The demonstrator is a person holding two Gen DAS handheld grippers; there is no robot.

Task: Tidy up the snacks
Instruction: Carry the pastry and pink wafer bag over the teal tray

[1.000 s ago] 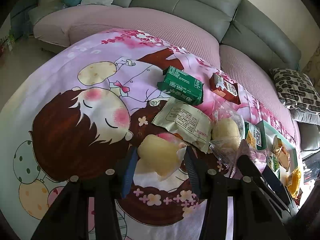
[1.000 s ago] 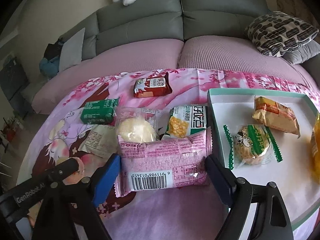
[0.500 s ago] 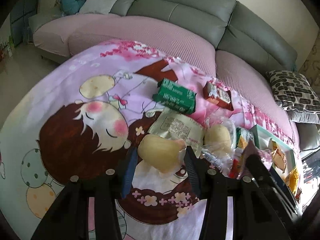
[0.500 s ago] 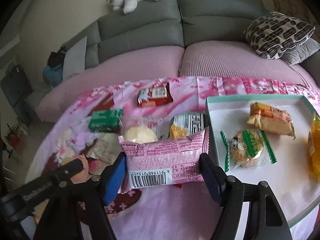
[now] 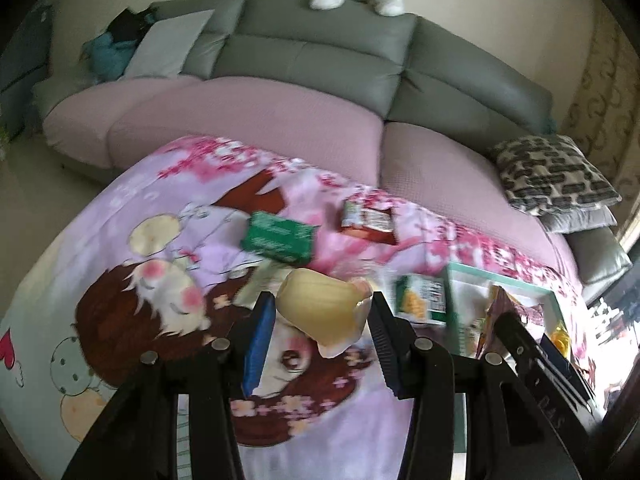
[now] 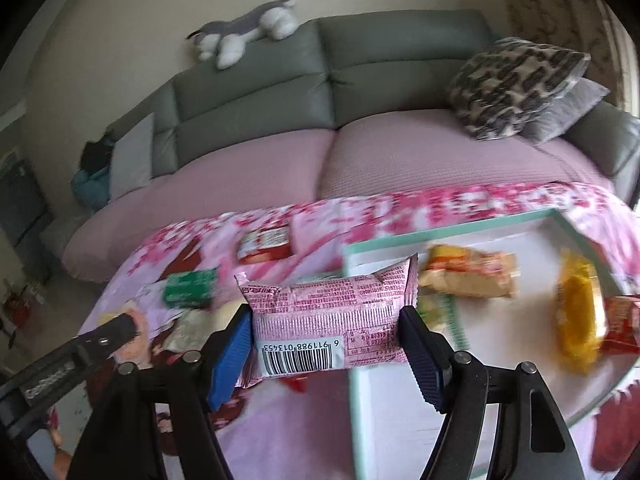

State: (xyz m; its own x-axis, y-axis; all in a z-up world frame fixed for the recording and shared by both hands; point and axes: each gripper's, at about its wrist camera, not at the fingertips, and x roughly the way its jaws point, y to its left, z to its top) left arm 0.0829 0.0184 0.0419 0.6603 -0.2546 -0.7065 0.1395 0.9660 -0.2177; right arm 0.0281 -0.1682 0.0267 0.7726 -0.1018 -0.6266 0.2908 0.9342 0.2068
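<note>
On the left side, left hand-held gripper (image 5: 322, 322) tilts down toward the desk, jaws partly closed and clamped on a pale yellow bun (image 5: 320, 306) in clear wrap, held clear above the cartoon-print cloth (image 5: 120, 312). Blue pads press both ends of the bun.

Just beyond it on the cloth: green packet (image 5: 280, 236), then red-and-white packet (image 5: 368, 220) to its right, apart from each other. Green-and-yellow snack pack (image 5: 422, 298) lies just beside the tray's left rim.

Right hand-held gripper (image 6: 326, 334) also angles down, jaws wide, gripping a pink snack bag (image 6: 328, 312) by its two ends, barcode side facing the camera. Bag is lifted, hanging over the left edge of the teal-rimmed tray (image 6: 440, 232).

Tray has a white floor; in it an orange-beige packet (image 6: 468, 276), a yellow packet (image 6: 578, 312) and a red packet (image 6: 622, 324) at far right, the last two touching. Frames are motion-blurred, labels unreadable.

Behind the desk: grey sofa (image 6: 360, 80) with pink seat covers, plush dog (image 6: 248, 28) on the backrest, patterned cushion (image 6: 516, 84) at right.
</note>
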